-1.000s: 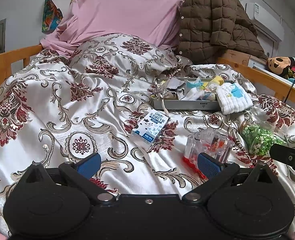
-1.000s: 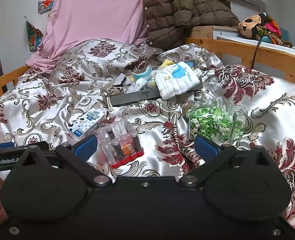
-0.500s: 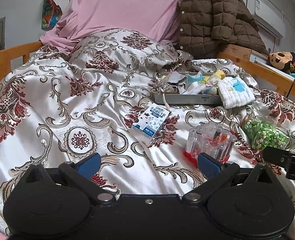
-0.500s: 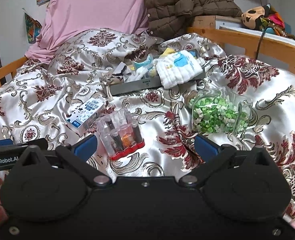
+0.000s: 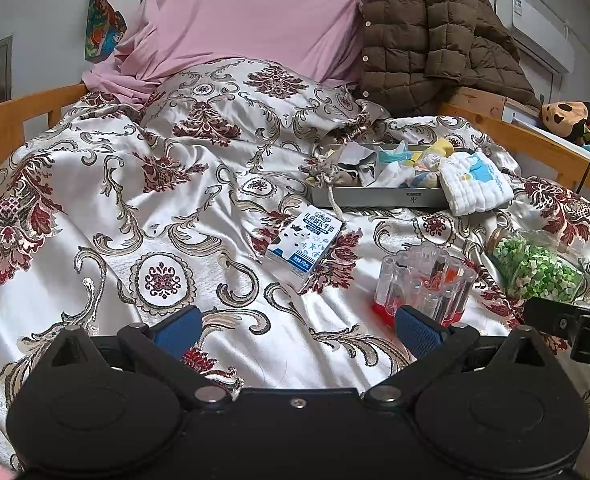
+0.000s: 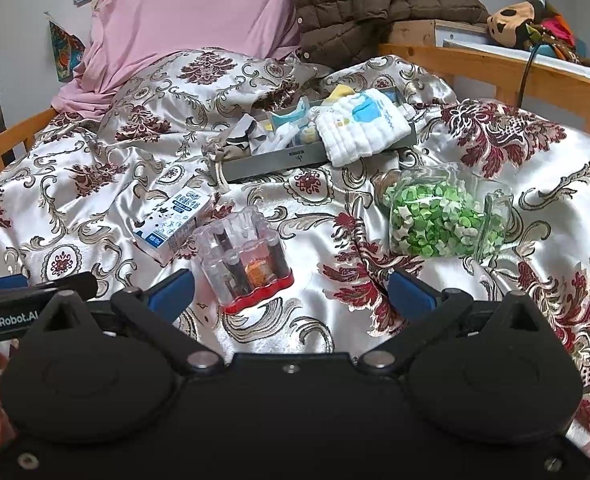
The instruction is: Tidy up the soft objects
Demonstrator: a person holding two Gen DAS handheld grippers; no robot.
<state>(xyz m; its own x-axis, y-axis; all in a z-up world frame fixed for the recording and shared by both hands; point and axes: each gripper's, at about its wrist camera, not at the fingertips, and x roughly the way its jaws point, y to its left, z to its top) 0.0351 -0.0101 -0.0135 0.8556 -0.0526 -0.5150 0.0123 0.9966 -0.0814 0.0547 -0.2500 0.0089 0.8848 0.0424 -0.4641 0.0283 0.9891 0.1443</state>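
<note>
A patterned satin bedspread (image 5: 107, 208) is covering the bed, with a pink sheet (image 5: 255, 16) draped behind; since a second ago both views have been creeping forward, so everything is sitting a little nearer. The left gripper (image 5: 297, 326) and right gripper (image 6: 291, 290) are hovering with fingers spread wide, holding nothing; ahead of the fingertips, the grey tray (image 6: 279, 160) of soft cloths (image 6: 365, 128) is lying beyond the milk carton (image 5: 305, 242), clear holder (image 6: 245, 258) and green-filled jar (image 6: 447, 214).
</note>
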